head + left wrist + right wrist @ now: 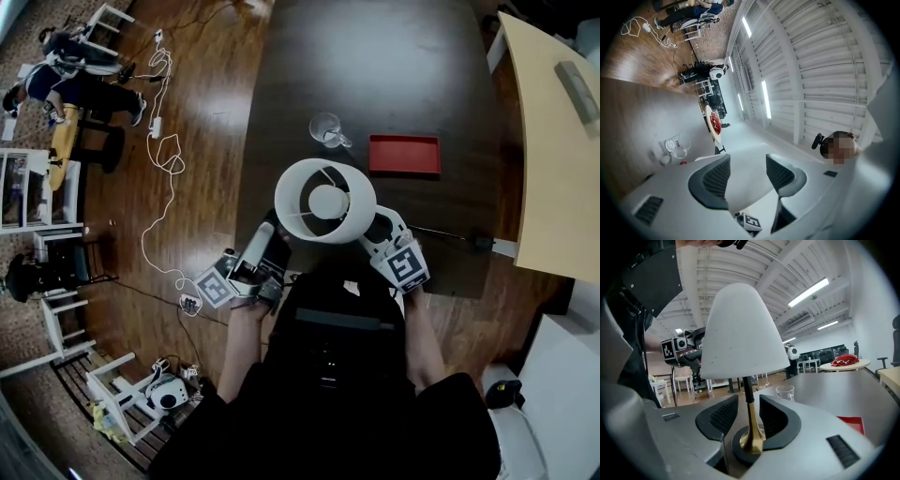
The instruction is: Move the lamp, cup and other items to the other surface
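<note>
**A:** Where's the lamp?

**B:** Lamp [325, 200] is at the near edge of the dark table [375, 66]. Cup [325, 129] and red tray [404, 154] sit farther back, apart from both tools.

**A:** Tools?

**B:** Right gripper [749, 401] is narrow, pinched on the stem [747, 387] just above the brass base. Left gripper [747, 161] has its jaws apart and holds nothing. The shade [745, 187] is right in front of them (touching or not, can't tell).

**A:** What could go wrong?

**B:** The grip is low on a thin stem with a big shade on top, so it's probably top-heavy. It could pivot in the jaws and tip on the way right to the light table [553, 169]. There's a thin cord [445, 232] on the table to the right. If it's the lamp's, it could snag the edge or drag. The left gripper is also close enough to knock the shade.
</note>
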